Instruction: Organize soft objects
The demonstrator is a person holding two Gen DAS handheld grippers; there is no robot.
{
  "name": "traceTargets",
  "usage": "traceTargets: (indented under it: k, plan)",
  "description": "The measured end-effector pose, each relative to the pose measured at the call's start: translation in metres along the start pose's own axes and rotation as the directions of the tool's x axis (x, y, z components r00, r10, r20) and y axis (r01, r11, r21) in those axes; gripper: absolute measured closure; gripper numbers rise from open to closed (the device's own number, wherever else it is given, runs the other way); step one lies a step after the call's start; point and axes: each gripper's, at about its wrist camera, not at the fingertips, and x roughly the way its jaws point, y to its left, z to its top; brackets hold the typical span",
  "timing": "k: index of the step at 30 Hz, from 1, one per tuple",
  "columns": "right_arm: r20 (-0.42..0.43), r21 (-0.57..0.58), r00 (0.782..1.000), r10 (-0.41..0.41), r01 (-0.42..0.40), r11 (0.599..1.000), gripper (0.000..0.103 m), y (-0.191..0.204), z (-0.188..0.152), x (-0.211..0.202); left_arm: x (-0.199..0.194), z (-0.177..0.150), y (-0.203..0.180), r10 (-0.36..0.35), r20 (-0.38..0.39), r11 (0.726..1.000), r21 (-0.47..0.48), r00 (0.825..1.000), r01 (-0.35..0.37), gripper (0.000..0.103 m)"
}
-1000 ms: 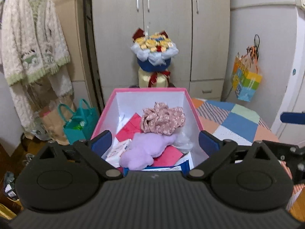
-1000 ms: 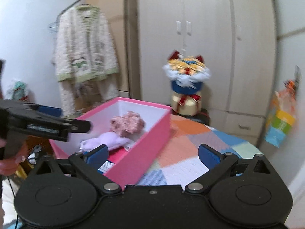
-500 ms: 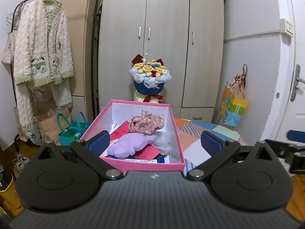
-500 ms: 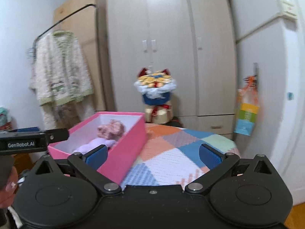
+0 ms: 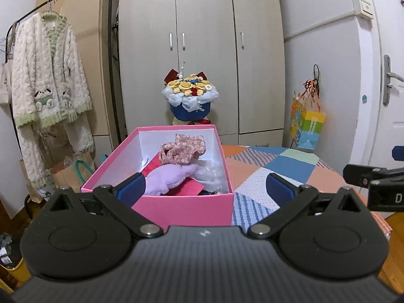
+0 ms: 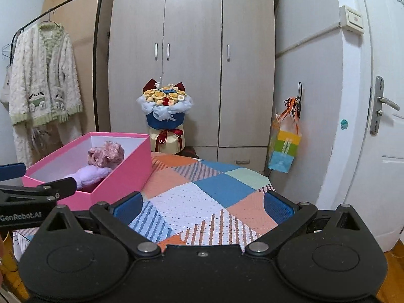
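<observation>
Nearest the cameras, the left gripper [image 5: 205, 185] and the right gripper [image 6: 203, 205] both have their fingers spread wide apart, holding and touching nothing. Just past them lies the patchwork cloth [image 6: 202, 192] covering the worktop, which shows no loose soft things on it. On its left side stands the pink box [image 5: 186, 208], and inside it rest the purple plush toy [image 5: 169, 178] and, behind that, the flowered fabric piece [image 5: 183, 150], over some red paper. Judging by this, the sorting looks finished or nearly so. Farther back a bouquet [image 6: 165, 107] stands before the wardrobe [image 6: 192, 58].
</observation>
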Motion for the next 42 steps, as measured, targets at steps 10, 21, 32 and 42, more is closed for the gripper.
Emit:
traceTargets:
  k: [10, 21, 32, 42]
  plan:
    - [0.035, -0.020, 0.997, -0.065, 0.066, 0.998, 0.000, 0.001, -0.005, -0.012, -0.009, -0.005, -0.002, 0.046, 0.029, 0.999, 0.026, 0.999, -0.047, 0.000]
    - [0.069, -0.020, 0.997, -0.029, 0.030, 0.999, 0.000, 0.002, -0.013, -0.018, -0.012, -0.008, 0.003, 0.047, 0.045, 0.999, 0.026, 0.998, -0.048, 0.000]
    - [0.072, -0.015, 0.994, -0.080, 0.082, 0.997, 0.000, 0.000, -0.014, -0.016, -0.010, -0.011, 0.006, 0.054, 0.035, 0.998, 0.037, 0.998, -0.055, 0.000]
    - [0.066, -0.028, 0.992, -0.112, 0.114, 0.993, 0.000, 0.001, -0.014, -0.013, -0.011, -0.011, 0.010, 0.034, 0.036, 0.999, 0.025, 0.999, -0.035, 0.000]
